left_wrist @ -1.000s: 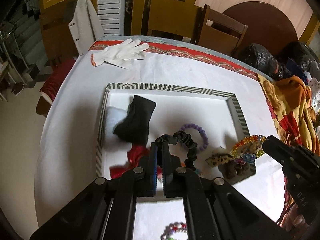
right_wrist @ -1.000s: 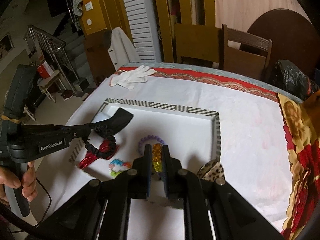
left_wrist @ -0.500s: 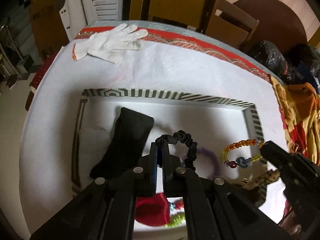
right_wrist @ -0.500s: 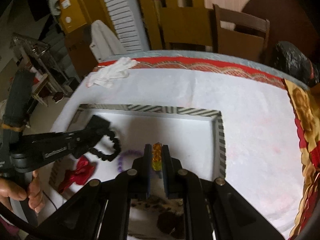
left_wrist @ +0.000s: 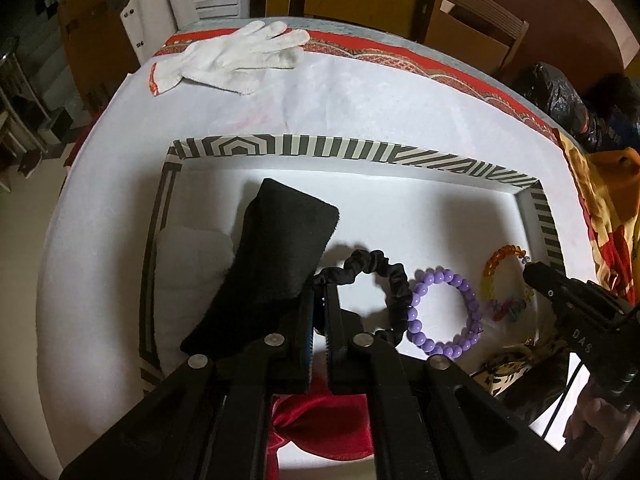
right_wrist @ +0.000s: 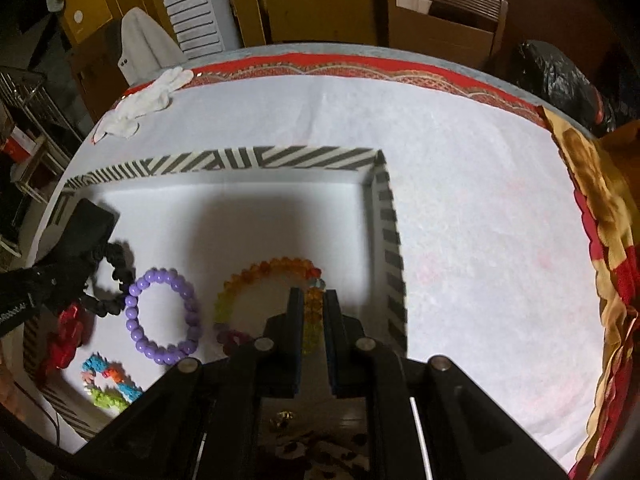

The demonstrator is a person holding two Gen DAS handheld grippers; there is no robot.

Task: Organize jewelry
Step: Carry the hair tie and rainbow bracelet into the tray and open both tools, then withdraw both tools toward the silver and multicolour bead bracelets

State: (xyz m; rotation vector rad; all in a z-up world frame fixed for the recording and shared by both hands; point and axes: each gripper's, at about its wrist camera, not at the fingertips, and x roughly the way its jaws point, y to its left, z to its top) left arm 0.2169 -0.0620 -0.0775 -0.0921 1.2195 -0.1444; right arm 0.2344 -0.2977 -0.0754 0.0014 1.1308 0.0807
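A: Jewelry status: your left gripper [left_wrist: 318,300] is clamped on the black fabric scrunchie [left_wrist: 376,276], whose loop hangs out ahead and to the right of the tips, low over the floor of the white tray with the zebra-striped rim [left_wrist: 360,150].

B: Right side?

A: Your right gripper [right_wrist: 312,306] is pinched on the amber-to-yellow beaded bracelet [right_wrist: 260,276]. Its ring lies ahead-left of the tips, near the tray's right wall.

B: What's between them?

A: Purple round-bead bracelet [left_wrist: 442,314], flat on the tray floor, touching the scrunchie. Black felt pouch [left_wrist: 272,256] sits left of your left fingers.

B: Next move?

A: My read: release both straight down. The right bracelet is nearer the wall, so keep it off the rim.
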